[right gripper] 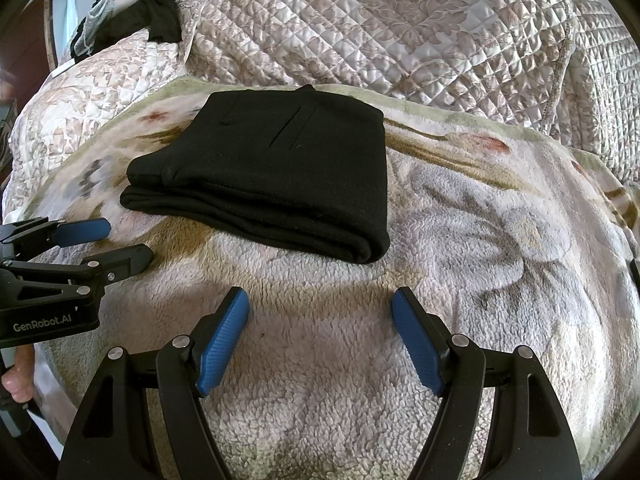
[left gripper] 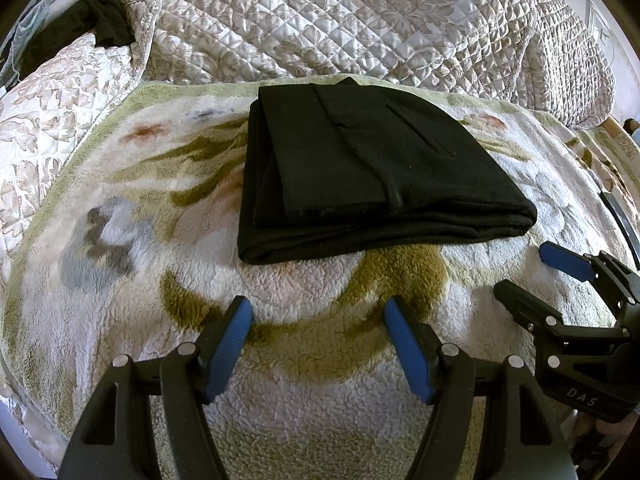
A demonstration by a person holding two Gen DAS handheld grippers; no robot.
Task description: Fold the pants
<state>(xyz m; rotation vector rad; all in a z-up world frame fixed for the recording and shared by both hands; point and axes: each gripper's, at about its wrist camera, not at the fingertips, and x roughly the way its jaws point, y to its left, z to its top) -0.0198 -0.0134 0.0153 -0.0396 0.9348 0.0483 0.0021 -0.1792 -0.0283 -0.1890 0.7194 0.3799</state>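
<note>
The black pants (left gripper: 372, 168) lie folded into a compact flat stack on a fleecy floral blanket (left gripper: 120, 208); they also show in the right wrist view (right gripper: 272, 176). My left gripper (left gripper: 318, 316) is open and empty, a short way in front of the stack's near edge. My right gripper (right gripper: 320, 308) is open and empty, in front of the stack's near right corner. Each gripper shows in the other's view: the right gripper (left gripper: 520, 268) at the right, the left gripper (right gripper: 128, 240) at the left. Neither touches the pants.
A quilted floral bedspread (left gripper: 360, 20) is bunched up behind the blanket. Dark clothing (left gripper: 96, 20) lies at the far left on the quilt. The blanket (right gripper: 500, 240) spreads wide to the right of the pants.
</note>
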